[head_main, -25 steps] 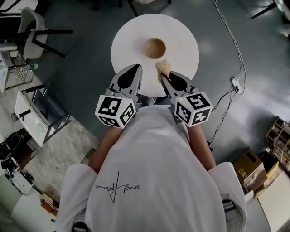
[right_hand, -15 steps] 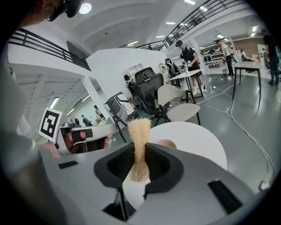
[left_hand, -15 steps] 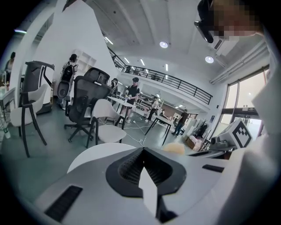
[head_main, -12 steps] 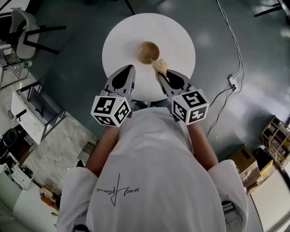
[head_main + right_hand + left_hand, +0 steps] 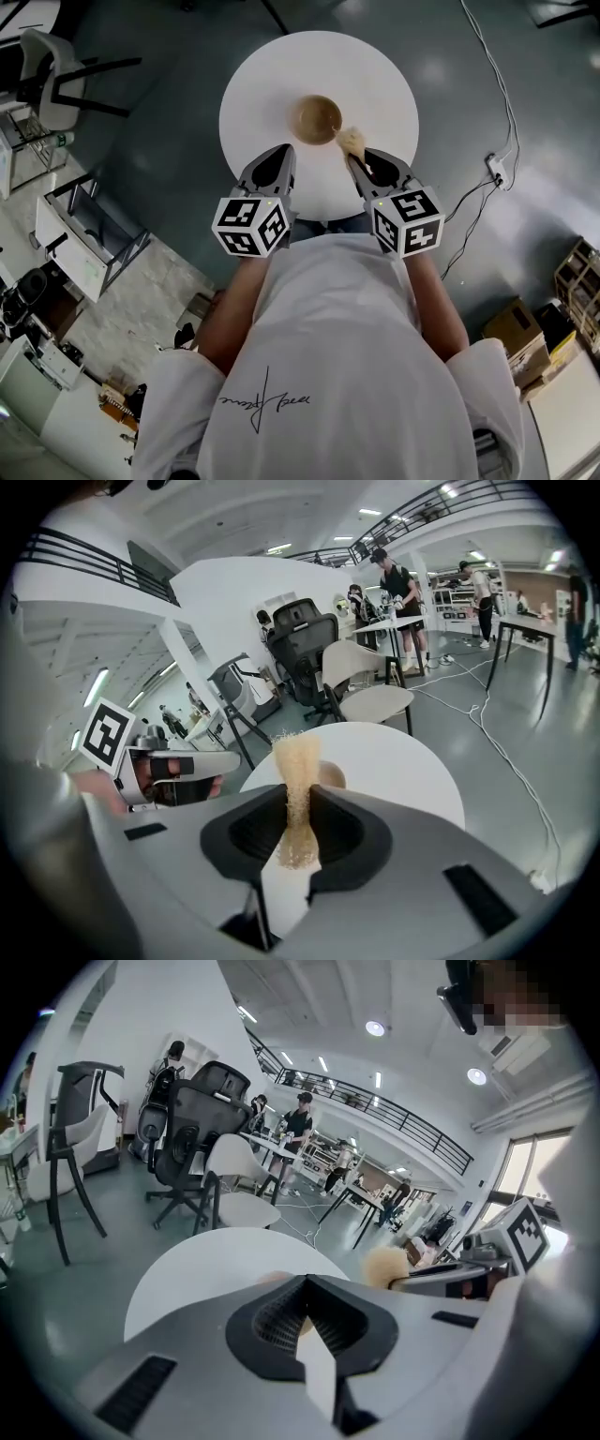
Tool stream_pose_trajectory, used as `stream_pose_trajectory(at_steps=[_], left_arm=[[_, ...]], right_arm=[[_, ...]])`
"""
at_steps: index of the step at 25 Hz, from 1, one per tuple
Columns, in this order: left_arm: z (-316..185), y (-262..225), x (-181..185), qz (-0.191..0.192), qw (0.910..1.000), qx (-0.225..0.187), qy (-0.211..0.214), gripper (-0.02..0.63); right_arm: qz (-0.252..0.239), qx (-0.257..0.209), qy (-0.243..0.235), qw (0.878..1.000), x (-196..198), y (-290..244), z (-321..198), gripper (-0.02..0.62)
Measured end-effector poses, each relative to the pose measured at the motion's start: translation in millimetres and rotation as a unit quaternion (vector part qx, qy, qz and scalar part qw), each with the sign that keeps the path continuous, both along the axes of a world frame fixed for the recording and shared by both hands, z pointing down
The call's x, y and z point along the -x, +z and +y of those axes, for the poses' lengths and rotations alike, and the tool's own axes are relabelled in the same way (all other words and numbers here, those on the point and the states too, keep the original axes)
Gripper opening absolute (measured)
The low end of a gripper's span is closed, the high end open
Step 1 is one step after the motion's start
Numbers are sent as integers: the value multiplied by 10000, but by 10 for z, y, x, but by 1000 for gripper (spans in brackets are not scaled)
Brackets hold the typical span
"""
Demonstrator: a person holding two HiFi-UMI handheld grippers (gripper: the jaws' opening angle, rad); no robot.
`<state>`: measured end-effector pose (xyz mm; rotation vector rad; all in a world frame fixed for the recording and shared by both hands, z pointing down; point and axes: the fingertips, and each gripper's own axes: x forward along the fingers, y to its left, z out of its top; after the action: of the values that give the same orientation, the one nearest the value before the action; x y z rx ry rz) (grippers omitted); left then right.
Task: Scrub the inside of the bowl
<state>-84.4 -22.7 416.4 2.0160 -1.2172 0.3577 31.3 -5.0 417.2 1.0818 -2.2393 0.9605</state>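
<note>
Holding a tan fibrous scrubbing pad (image 5: 298, 761) pinched upright between its closed jaws, the right gripper (image 5: 298, 797) pointed down toward the round white table (image 5: 258, 80), with the pad's free end projecting past the jaw tips. In the head view the pad sat just beside the near right rim of the small round wooden bowl (image 5: 319, 119); whether it touched the rim could not be determined. The bowl stood upright near the middle of the table, and its inside appeared empty. The left gripper (image 5: 285, 152) was shut with nothing between its jaws, its tips near the bowl's near left side but apart from it. The left gripper view showed the jaws meeting and only a sliver of the bowl beyond them. Assessment: the step in hand was the approach, and scrubbing had not yet begun, as the pad was outside the bowl. The next move would call for carrying the pad over the rim and down onto the inner wall, then rubbing round it. The bowl looked light and unrestrained, so it could slide or tip under pressure. Bracing the rim would require the left gripper to open first.
</note>
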Motion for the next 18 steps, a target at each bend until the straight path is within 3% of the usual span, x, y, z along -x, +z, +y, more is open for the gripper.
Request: stream_pose_trajectory(at_steps=[7,18], left_arm=[[-19,304,121,-51,9981,578,-187,5],[-107,596,124,34,9940,1033,-364,6]], right_arm=[[-40,74,-74,9999,-2,53,-58,84],[90,151,-163,9997,-98,191,-241,84]])
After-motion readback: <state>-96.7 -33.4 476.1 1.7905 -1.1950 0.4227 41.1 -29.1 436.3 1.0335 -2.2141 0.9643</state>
